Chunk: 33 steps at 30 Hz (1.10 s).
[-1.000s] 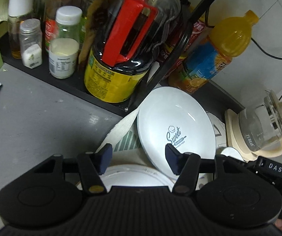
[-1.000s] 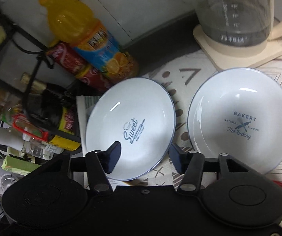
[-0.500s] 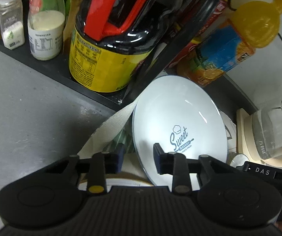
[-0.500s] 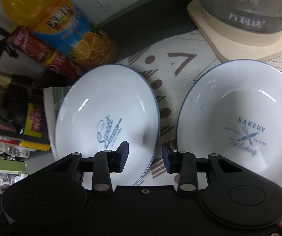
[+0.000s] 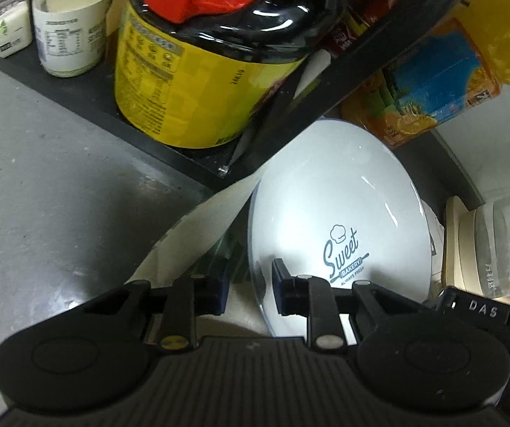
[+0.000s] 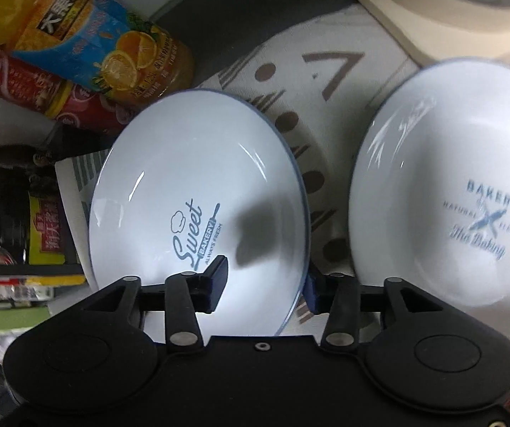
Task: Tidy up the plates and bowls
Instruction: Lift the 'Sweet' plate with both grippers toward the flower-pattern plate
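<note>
A white "Sweet Bakery" plate [image 5: 340,213] lies on a patterned mat [image 6: 311,82]. It also shows in the right wrist view [image 6: 198,192]. My left gripper [image 5: 249,286] straddles the plate's left rim, one finger over the plate and one outside, jaws partly open. My right gripper [image 6: 267,283] straddles the same plate's right rim, jaws open, one finger over the plate. A second white "Bakery" plate [image 6: 450,185] lies to the right on the mat.
A black rack [image 5: 77,89] holds a yellow-labelled dark bottle [image 5: 198,82] and spice jars [image 5: 69,17] close behind the plate. An orange juice bottle [image 6: 87,25], red cans [image 6: 41,96] and a glass kettle on a cream base [image 5: 497,242] stand nearby.
Both grippers moved closer to the Sweet plate and now straddle its rim on opposite sides. The left jaws narrowed; the right jaws widened since half a second ago.
</note>
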Each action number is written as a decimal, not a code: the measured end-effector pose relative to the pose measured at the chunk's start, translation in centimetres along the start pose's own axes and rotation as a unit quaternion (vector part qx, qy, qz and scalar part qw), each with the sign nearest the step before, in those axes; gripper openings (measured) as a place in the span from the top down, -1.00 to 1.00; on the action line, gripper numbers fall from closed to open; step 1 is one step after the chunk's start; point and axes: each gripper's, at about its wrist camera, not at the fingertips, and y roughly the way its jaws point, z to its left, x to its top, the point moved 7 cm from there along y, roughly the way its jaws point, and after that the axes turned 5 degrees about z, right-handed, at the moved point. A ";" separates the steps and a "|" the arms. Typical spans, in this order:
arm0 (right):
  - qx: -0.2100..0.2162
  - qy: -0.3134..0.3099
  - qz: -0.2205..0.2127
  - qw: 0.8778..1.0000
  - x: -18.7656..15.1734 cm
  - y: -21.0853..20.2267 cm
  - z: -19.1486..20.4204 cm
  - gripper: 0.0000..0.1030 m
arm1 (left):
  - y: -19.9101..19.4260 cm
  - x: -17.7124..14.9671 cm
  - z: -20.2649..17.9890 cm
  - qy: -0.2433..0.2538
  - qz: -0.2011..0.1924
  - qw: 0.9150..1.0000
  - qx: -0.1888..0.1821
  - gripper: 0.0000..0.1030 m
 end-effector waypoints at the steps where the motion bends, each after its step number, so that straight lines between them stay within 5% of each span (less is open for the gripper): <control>1: 0.004 0.010 0.000 1.000 0.0 0.1 0.0 0.04 | 0.1 0.1 -0.2 0.002 0.000 1.000 0.000 0.55; 6: 0.012 0.035 -0.024 0.999 0.1 0.2 0.4 -0.19 | 0.5 0.5 -0.5 0.001 0.006 1.000 -0.004 0.70; 10: 0.004 0.041 -0.054 0.998 -0.1 0.2 0.5 -0.18 | 0.4 0.7 -0.7 0.003 0.006 1.000 -0.005 0.78; 14: -0.050 0.028 -0.076 0.995 -0.2 -0.3 -0.1 0.52 | 0.2 0.7 -1.5 0.028 -0.002 1.000 0.002 0.77; 22: -0.020 -0.032 -0.146 0.989 -0.2 -3.7 1.1 0.72 | -1.4 0.6 -2.7 0.064 -0.022 0.998 0.002 0.76; 33: -0.003 -0.008 -0.178 0.984 -3.6 -5.7 1.2 0.77 | -4.2 -0.5 -2.3 0.111 -0.020 0.994 -0.002 0.75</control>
